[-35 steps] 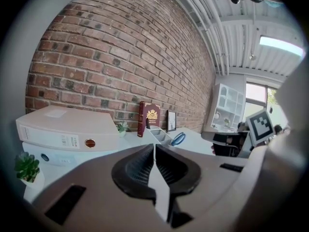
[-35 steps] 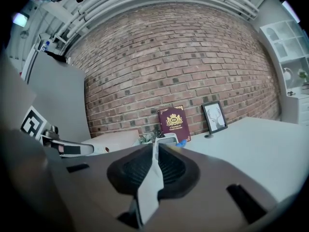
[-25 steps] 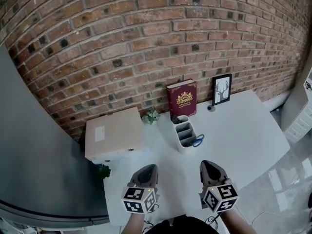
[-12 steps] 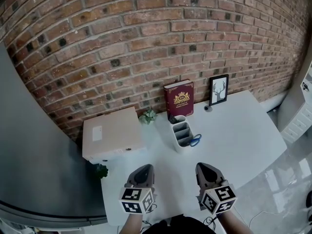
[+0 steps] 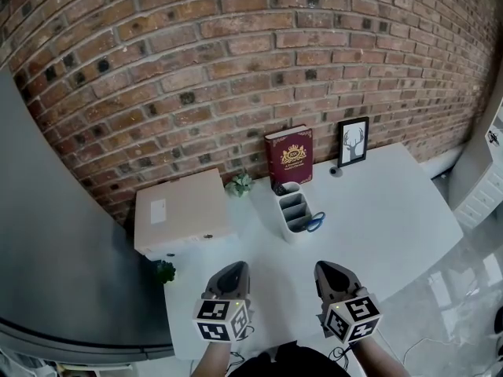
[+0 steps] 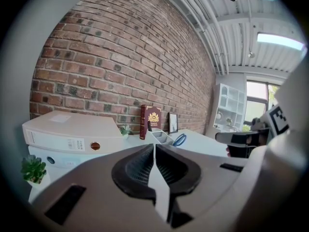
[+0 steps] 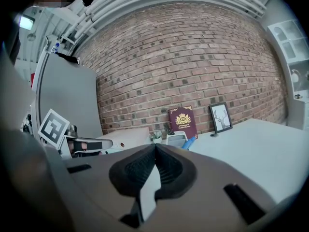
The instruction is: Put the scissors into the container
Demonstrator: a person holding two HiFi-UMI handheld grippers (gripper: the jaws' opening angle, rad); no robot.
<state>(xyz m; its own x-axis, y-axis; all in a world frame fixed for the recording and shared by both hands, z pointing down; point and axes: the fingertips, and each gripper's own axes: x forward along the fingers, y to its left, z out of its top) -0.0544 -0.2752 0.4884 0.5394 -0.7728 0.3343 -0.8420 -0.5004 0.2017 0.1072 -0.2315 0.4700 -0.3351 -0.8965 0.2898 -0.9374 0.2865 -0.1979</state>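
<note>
Near the front edge of the bench [image 5: 377, 210], the left claw [image 5: 233, 268] and the right claw [image 5: 324, 266] are each fully closed and hold nothing. Well apart from them, the scissors [image 5: 316, 224] show their blue handles at the right side of the container [image 5: 292, 213]. I judge the placing is done; it is best to keep the 2 claws away, so nothing is pushed.

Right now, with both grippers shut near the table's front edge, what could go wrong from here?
1. The blue handles of the scissors jut past the right rim of the container; they may sit loosely and tip out.
2. The book stands close behind the container; a careless reach could topple it.
</note>
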